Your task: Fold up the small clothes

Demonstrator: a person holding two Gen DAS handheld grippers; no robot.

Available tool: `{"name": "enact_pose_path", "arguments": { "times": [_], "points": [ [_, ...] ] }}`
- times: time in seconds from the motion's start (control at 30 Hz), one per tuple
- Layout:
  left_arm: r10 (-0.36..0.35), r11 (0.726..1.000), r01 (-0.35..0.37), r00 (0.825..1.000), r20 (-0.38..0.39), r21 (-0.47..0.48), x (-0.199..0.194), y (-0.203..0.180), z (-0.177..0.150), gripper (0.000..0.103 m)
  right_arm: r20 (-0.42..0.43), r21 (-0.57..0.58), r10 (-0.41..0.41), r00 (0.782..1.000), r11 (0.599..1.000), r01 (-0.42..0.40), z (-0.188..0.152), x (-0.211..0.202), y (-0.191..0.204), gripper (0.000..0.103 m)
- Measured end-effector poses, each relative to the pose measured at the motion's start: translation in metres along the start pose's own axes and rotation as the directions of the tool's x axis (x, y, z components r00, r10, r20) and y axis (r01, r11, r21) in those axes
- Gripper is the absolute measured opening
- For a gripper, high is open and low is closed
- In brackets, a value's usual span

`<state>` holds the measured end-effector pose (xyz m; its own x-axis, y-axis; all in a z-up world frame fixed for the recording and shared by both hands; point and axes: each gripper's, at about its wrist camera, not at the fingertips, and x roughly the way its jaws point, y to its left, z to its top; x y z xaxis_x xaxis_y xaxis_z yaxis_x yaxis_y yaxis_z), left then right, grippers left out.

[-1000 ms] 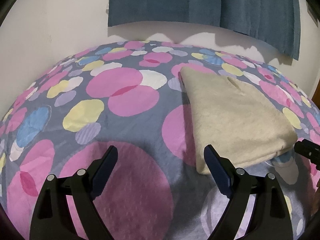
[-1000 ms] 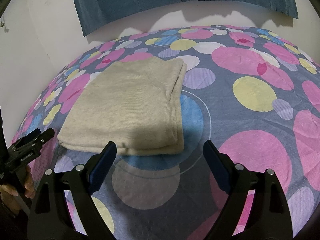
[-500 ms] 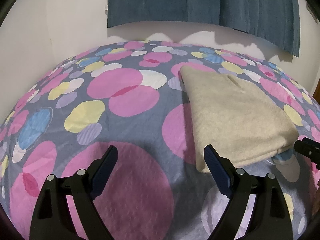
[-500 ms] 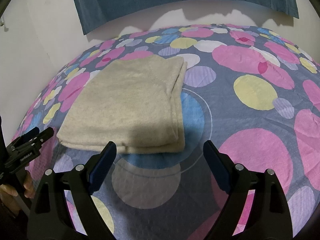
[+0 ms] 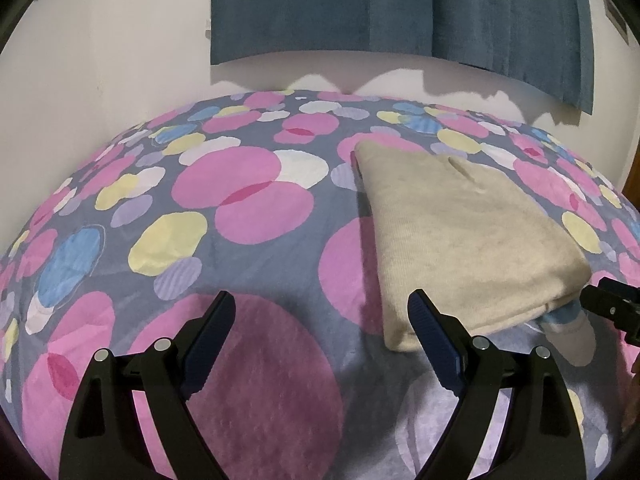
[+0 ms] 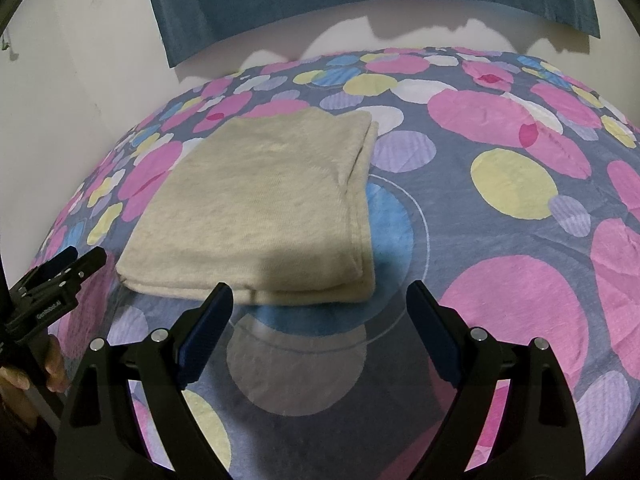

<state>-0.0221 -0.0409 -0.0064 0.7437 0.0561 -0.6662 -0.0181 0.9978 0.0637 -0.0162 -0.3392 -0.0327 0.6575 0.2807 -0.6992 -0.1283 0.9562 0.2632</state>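
Here, one folded beige garment (image 6: 260,212) between two wide-apart claws: left claw (image 5: 320,312), right claw (image 6: 320,304).

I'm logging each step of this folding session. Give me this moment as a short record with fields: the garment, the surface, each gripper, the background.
garment: beige cloth, folded into a flat rectangle, layered edges facing the right gripper
surface: bedspread with pink, yellow and blue circles
left gripper: open, empty, beside the cloth's near left corner
right gripper: open, empty, before the cloth's near edge
background: blue curtain on a pale wall
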Motion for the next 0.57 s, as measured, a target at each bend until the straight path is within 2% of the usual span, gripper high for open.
{"name": "enact_pose_path", "arguments": {
  "times": [0.07, 0.1, 0.23, 0.3, 0.4, 0.47, 0.57],
  "points": [
    [0.004, 1.0, -0.004, 1.0, -0.015, -0.002, 0.002, 0.0, 0.0, 0.087, -0.001, -0.003, 0.001, 1.0, 1.0, -0.001, 0.0, 0.0, 0.001, 0.088],
    [0.001, 1.0, -0.001, 1.0, -0.022, -0.004, 0.003, 0.001, 0.001, 0.091, -0.002, -0.005, 0.002, 1.0, 1.0, -0.002, 0.001, 0.001, 0.001, 0.088],
    [-0.06, 0.998, 0.058, 0.997, -0.042, -0.03, 0.004, 0.006, 0.002, 0.092, -0.002, -0.005, 0.006, 1.0, 1.0, -0.006, 0.0, 0.001, 0.002, 0.088],
    [-0.068, 0.997, 0.068, 0.997, -0.028, -0.027, 0.001, 0.008, 0.005, 0.092, -0.005, -0.009, 0.009, 1.0, 1.0, -0.009, 0.001, 0.002, 0.001, 0.088],
    [-0.045, 0.998, 0.044, 0.999, -0.005, -0.038, -0.001, 0.015, 0.012, 0.092, -0.007, 0.002, 0.015, 1.0, 1.0, -0.015, 0.003, 0.001, -0.003, 0.088],
    [-0.02, 0.998, 0.019, 1.0, -0.024, -0.057, 0.006, 0.03, 0.02, 0.092, 0.004, 0.021, 0.011, 1.0, 1.0, -0.012, 0.008, -0.002, -0.013, 0.088],
    [0.045, 0.989, -0.052, 0.998, -0.05, -0.137, 0.024, 0.072, 0.031, 0.092, 0.032, 0.041, -0.023, 0.999, 0.999, 0.022, 0.021, -0.009, -0.039, 0.088]
  ]
}}
